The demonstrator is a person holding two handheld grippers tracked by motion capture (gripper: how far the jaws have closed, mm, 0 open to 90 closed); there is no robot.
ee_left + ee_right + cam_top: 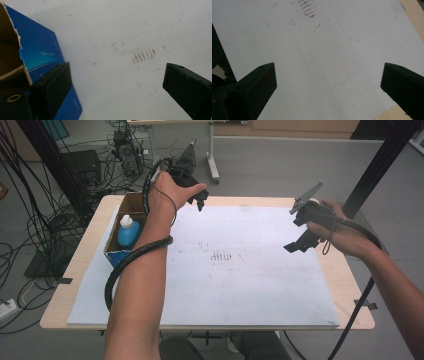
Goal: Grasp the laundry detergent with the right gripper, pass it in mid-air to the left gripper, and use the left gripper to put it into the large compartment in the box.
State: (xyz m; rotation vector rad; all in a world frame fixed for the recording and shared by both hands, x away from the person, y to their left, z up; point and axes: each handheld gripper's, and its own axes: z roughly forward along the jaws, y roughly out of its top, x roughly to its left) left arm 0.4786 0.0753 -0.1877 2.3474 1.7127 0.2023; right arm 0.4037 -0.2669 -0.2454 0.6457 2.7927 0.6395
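Left gripper (201, 199): jaws spread, empty, just beside cardboard box (131, 202). Blue bottle (128, 231): inside box. Right gripper (297, 227): jaws spread, empty, well apart from box.

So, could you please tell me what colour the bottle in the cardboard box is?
Blue plastic bottle with white cap, clearest in the high view.

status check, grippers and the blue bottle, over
Left gripper open, empty, beside the box. Right gripper open, empty. Blue bottle upright in box, untouched. Nothing in the way.
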